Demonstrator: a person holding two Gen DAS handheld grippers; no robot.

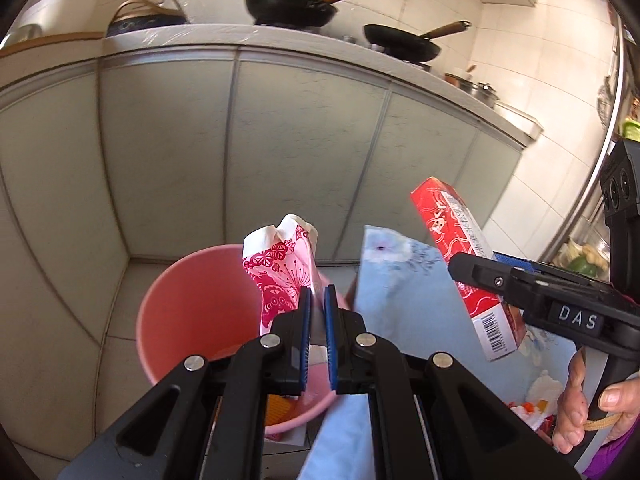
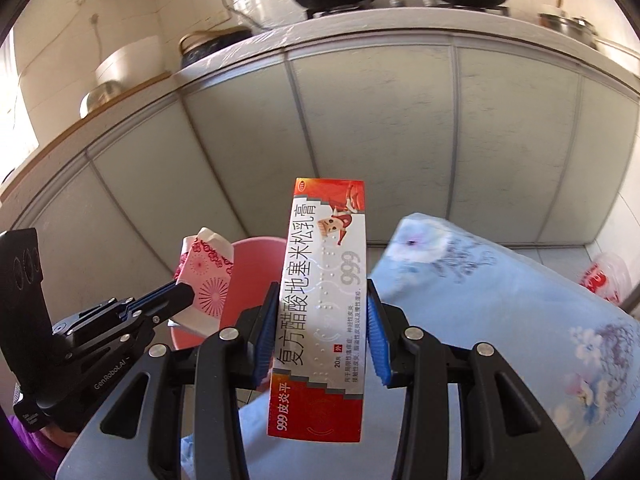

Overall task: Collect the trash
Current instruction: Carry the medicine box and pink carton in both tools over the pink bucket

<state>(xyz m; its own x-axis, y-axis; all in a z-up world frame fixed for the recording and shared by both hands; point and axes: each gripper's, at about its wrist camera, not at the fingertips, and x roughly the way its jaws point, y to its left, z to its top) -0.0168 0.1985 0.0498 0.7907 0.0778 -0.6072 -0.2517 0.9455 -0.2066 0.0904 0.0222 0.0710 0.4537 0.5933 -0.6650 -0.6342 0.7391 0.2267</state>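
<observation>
My left gripper [image 1: 319, 294] is shut on a crumpled pink-and-white patterned paper wrapper [image 1: 280, 272] and holds it above the pink bin [image 1: 180, 312]. The wrapper also shows in the right wrist view [image 2: 206, 280], over the bin [image 2: 248, 280]. My right gripper [image 2: 322, 292] is shut on a red-and-white medicine box [image 2: 324, 304], held upright just right of the bin. In the left wrist view the same box [image 1: 460, 256] hangs in the right gripper [image 1: 472, 270] above a light blue floral cloth [image 1: 400, 300].
The cloth [image 2: 500, 320] covers a raised surface to the right of the bin. More scraps [image 1: 536, 400] lie on it. Grey cabinet doors [image 1: 280, 152] stand behind, under a counter with pans [image 1: 290, 6]. A red-printed plastic bag [image 2: 604, 276] sits far right.
</observation>
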